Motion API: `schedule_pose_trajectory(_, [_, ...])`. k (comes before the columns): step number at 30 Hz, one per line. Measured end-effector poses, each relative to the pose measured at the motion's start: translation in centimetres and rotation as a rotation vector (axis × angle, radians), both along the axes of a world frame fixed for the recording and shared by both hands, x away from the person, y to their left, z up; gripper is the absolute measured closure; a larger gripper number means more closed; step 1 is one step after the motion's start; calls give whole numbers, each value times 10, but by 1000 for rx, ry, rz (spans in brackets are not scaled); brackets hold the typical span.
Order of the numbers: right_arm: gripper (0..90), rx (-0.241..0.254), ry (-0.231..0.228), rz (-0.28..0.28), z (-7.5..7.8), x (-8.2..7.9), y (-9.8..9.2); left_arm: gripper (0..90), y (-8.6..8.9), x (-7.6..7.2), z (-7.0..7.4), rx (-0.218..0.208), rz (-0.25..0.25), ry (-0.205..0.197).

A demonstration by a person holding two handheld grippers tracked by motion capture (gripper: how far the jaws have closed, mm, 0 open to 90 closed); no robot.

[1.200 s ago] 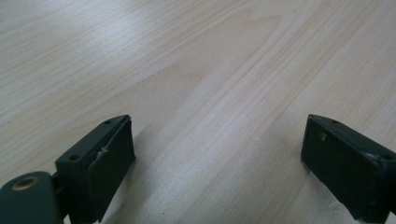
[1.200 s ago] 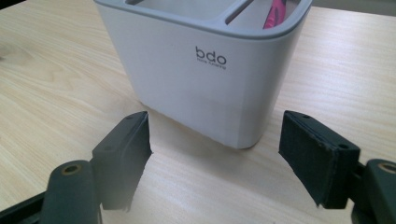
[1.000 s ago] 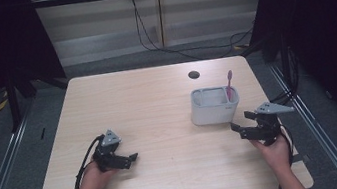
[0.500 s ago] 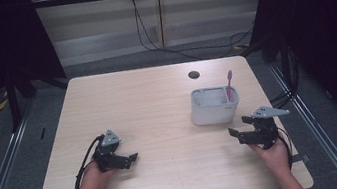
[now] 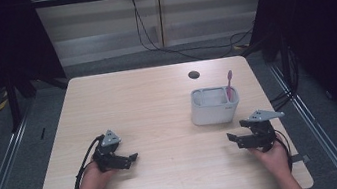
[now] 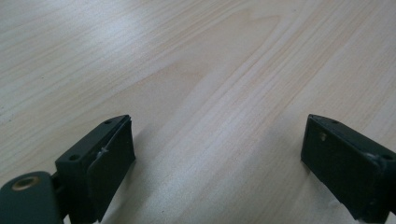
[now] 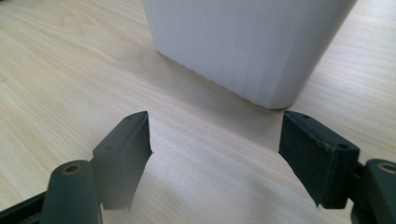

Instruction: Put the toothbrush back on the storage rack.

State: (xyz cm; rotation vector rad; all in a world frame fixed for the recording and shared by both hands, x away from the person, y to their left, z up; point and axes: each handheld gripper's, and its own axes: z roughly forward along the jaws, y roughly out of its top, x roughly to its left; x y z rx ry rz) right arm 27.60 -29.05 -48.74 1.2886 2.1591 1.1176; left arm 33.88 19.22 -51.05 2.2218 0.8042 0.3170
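A white rectangular holder [image 5: 213, 105] stands on the right half of the wooden table [image 5: 157, 101], with a pink toothbrush [image 5: 229, 85] upright in its right compartment. My right gripper [image 5: 234, 139] rests near the table's front right, just in front of the holder, open and empty. In the right gripper view the holder's white wall [image 7: 243, 42] rises close beyond the wide-apart jaws of the right gripper [image 7: 215, 154]. My left gripper [image 5: 133, 158] lies at the front left, open with nothing between its jaws. Bare wood lies between the spread jaws of the left gripper [image 6: 217, 158] in its own view.
A small dark round hole [image 5: 194, 74] sits in the tabletop behind the holder. Black cables [image 5: 83, 165] trail from the left gripper toward the front edge. Metal rails [image 5: 3, 149] and dark floor surround the table.
My right gripper has slid a little toward the front of the table, away from the holder. The left gripper has stayed in place.
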Motion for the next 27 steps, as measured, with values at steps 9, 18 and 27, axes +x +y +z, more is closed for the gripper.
schedule_pose_trajectory(9, [248, -23, 36, 47, -7, 1, 6, 91, 0, 0, 0, -1, 0, -1])
schedule_pose_trajectory(18, [251, -23, 54, 55, -9, 1, 7, 91, 0, 0, 0, -1, 0, 2])
schedule_pose_trajectory(27, [245, -40, 69, 64, -12, 1, 8, 91, 0, 0, 0, -1, 1, 1])
